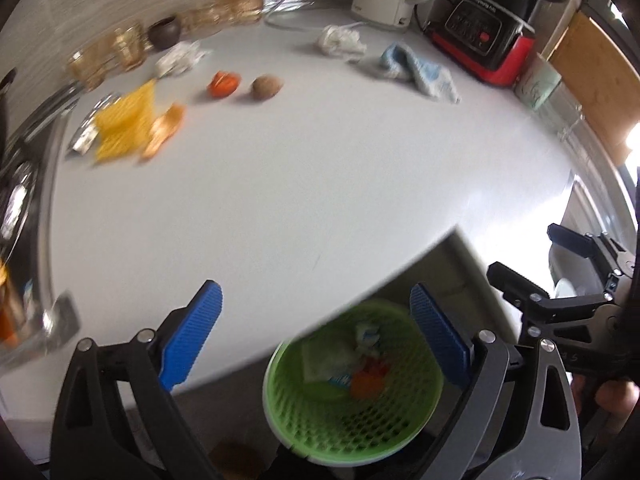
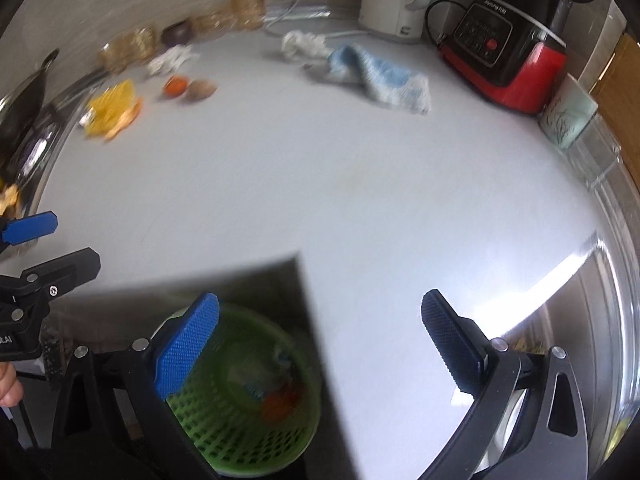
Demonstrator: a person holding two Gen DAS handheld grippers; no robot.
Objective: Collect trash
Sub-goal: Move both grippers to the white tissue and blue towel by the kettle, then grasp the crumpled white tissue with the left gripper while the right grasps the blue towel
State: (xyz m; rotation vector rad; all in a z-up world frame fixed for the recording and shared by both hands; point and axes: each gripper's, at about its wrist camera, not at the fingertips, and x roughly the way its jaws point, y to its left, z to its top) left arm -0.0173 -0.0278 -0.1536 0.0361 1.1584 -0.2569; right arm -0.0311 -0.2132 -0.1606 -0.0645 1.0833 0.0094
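Beyond both tongs: a wide white countertop stretches ahead, litter scattered along its far side.
Basket: a round green plastic lattice basket stands below the counter edge, right under the tongs, seen between the left pair's blue pads.
Basket contents: crumpled white paper, a blue-and-white wrapper and something orange lie in its bottom; blur hides finer detail.
Progress: by that load, some trash is already in; a good share looks left.
Left to collect, far left of the tongs: a yellow mesh sheet with an orange peel strip touching it, and a crumpled white paper wad behind.
Ahead, middle: a small orange fruit scrap just beside a brown round nut-like ball.
Farther right: another white wad near a pale blue cloth, probably not trash.
Left tongs: spread wide, nothing pinched.
Right tongs: spread wide, empty too.
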